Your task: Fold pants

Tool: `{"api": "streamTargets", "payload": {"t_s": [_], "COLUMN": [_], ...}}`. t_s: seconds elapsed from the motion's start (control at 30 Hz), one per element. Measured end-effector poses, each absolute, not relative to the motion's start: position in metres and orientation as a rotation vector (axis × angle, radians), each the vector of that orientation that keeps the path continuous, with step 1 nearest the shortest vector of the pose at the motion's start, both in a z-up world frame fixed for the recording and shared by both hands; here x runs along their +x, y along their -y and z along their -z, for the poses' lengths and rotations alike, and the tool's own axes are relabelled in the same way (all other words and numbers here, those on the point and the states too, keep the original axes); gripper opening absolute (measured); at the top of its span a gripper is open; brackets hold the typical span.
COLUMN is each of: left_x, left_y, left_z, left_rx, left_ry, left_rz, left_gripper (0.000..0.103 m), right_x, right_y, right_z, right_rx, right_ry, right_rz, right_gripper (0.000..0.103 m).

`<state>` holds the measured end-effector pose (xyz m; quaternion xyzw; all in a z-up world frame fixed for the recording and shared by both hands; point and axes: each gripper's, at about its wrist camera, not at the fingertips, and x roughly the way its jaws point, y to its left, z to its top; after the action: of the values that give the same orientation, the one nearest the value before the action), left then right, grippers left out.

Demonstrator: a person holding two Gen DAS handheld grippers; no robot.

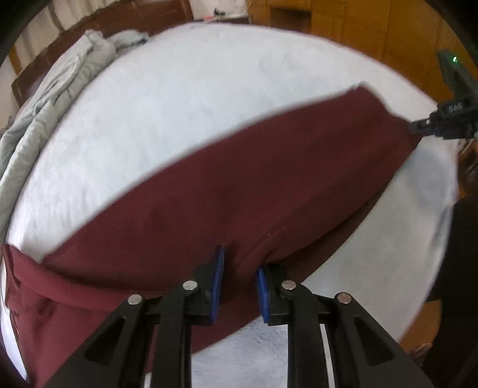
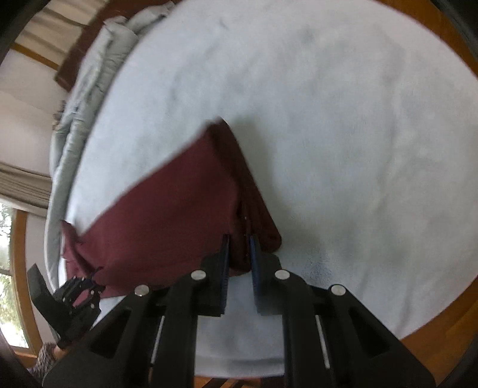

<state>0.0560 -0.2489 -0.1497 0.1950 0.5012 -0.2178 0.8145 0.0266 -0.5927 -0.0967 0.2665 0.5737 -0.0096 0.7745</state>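
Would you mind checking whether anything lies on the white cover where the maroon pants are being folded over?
Nothing visible does. Both the left gripper and right gripper already pinch the pants, and the white cover beyond them is bare; the grey quilt lies bunched at its far edge.

A bedroom in a home is shown. A bed (image 2: 343, 134) covered with a white fleecy sheet is seen, with a grey quilt (image 1: 44, 98) bunched along its far edge. Wooden furniture (image 1: 358, 27), curtains (image 2: 24, 185) and a window (image 2: 6, 268) are seen around it.
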Motion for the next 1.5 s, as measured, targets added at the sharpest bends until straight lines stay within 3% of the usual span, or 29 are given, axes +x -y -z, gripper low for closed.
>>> {"api": "streamTargets", "payload": {"t_s": [0.1,0.2,0.23,0.4,0.43,0.63,0.87,1.0,1.5], "left_x": [0.053,0.058,0.062,0.046,0.045,0.048,0.083,0.104,0.151], "left_y": [0.249,0.245,0.240,0.205,0.198,0.094,0.024,0.008,0.024], "left_z": [0.155,0.149,0.147,0.118,0.113,0.095,0.091,0.097,0.133], "left_rx": [0.380,0.345,0.330,0.145,0.118,-0.124,-0.264,-0.326,-0.266], "left_ry": [-1.047,-1.067,-1.073,-1.092,-1.093,-1.119,-1.147,-1.202,-1.405], "left_rz": [0.447,0.458,0.462,0.477,0.470,0.273,0.120,0.107,0.042], "left_gripper": [0.021,0.026,0.028,0.068,0.070,0.071,0.071,0.071,0.071], "right_x": [0.031,0.033,0.031,0.028,0.032,0.064,0.103,0.096,0.082], "right_y": [0.586,0.571,0.567,0.528,0.510,0.396,0.314,0.279,0.291], "right_z": [0.094,0.075,0.069,0.035,0.030,0.054,0.104,0.138,0.139], "right_rx": [0.521,0.407,0.374,0.338,0.346,0.409,0.425,0.290,0.310], "right_ry": [-1.248,-1.237,-1.222,-1.119,-1.113,-1.196,-1.341,-1.469,-1.463], "right_rz": [0.035,0.068,0.086,0.029,-0.037,-0.390,-0.430,-0.404,-0.408], "right_gripper": [0.014,0.030,0.044,0.044,0.044,0.044,0.044,0.045,0.044]}}
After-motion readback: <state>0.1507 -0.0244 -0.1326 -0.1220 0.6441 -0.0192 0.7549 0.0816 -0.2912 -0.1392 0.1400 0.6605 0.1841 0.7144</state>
